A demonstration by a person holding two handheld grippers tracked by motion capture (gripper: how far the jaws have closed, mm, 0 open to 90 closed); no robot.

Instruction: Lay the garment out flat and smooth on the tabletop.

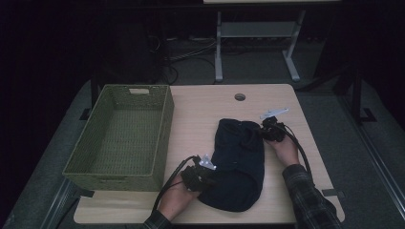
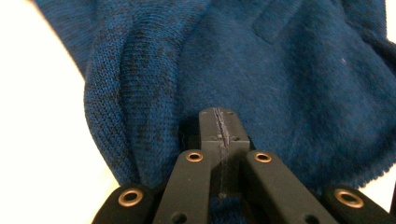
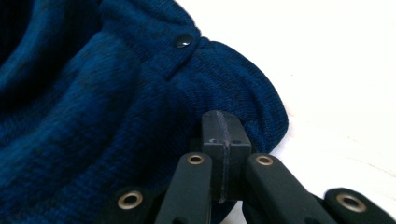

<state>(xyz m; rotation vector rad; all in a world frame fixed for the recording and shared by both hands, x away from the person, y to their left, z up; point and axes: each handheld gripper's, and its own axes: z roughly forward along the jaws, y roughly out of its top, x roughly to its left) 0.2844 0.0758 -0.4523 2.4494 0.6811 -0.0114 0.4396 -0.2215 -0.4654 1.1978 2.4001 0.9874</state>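
a dim lab: bare wooden table [image 1: 200, 109], floor cables [image 1: 186, 59], metal desk frame [image 1: 258, 43]

Brightness, high view: dim; the room behind the table [image 1: 286, 102] is almost black.
Light source, high view: from above, falling on the tabletop alone.
Shadows: soft and faint under the basket [image 1: 119, 131].
Glare: in both gripper views the tabletop [image 2: 42, 140] is blown out to white.
Colour: the knit garment [image 2: 289, 88] reads bright blue up close, near black from above.
Focus: knit texture sharp mid-frame; the nearest black jaws slightly soft.
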